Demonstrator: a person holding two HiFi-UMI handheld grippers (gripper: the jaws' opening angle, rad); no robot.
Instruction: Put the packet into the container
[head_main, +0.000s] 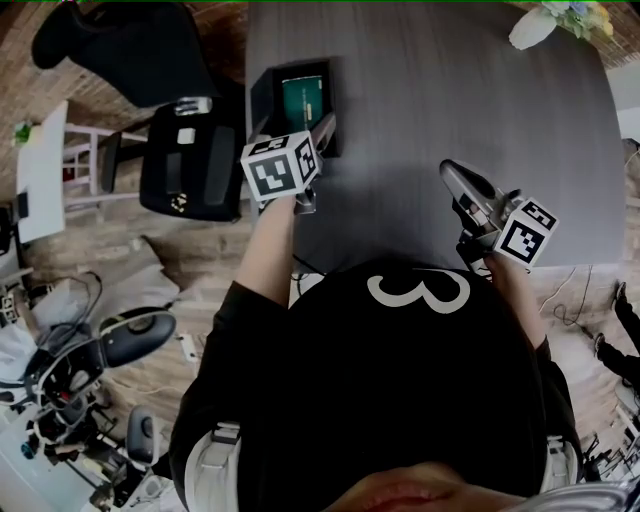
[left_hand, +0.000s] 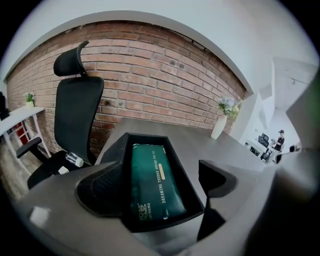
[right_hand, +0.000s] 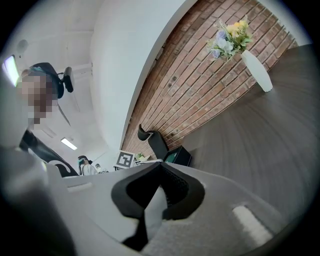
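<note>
The grey desk (head_main: 450, 110) carries a black container (head_main: 262, 103) at its eleven o'clock corner; the green packet (left_hand: 152, 180) lies flat inside. It looks soft, light and slick-wrapped, best pinched across its narrow middle. The left gripper (left_hand: 160, 187) hovers at the container's six o'clock, fingers spread, empty. The right gripper (right_hand: 159, 172), at four o'clock, has fingers closed on nothing.

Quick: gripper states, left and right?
Left gripper: open, empty; packet lies in the container.
Right gripper: shut, empty.
</note>
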